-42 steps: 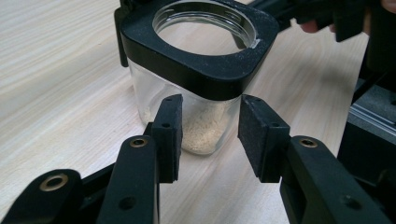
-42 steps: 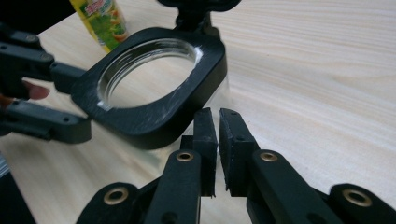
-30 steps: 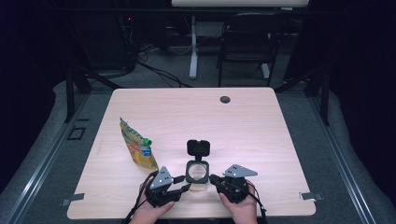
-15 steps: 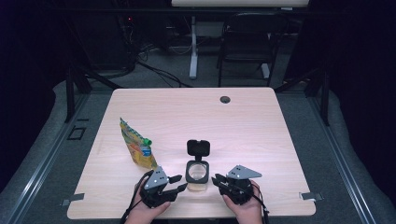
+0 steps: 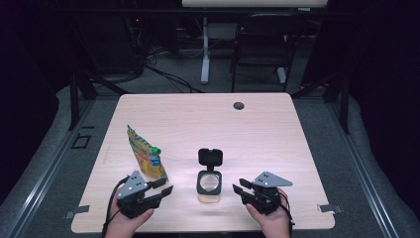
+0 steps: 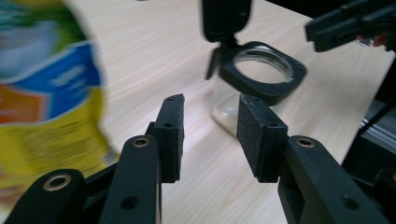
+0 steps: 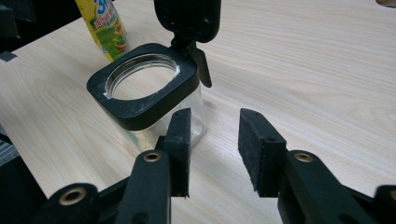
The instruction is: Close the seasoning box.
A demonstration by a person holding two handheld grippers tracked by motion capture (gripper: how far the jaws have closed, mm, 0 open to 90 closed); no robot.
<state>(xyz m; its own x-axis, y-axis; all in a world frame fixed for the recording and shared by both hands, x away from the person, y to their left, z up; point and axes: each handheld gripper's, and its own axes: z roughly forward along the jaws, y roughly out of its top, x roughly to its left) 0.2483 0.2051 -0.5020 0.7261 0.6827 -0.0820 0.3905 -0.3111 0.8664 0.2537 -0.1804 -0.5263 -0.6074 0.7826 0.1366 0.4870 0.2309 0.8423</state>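
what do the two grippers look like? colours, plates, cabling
Both match: the left gripper and right gripper are black, each topped with a grey three-cornered plate. A black cable trails from each near the hand. The fingers are flat black bars faced with dark rectangular pads, with round screw holes and brass-coloured bushings at the pivots. No sleeves visible.

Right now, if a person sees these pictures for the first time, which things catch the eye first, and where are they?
The clear glass jar with a black square collar stands near the table's front edge, its hinged black lid flipped open. The left gripper and the right gripper flank it, both open and holding nothing. A bright yellow, blue and green snack pouch stands to the jar's left on the pale wooden table.
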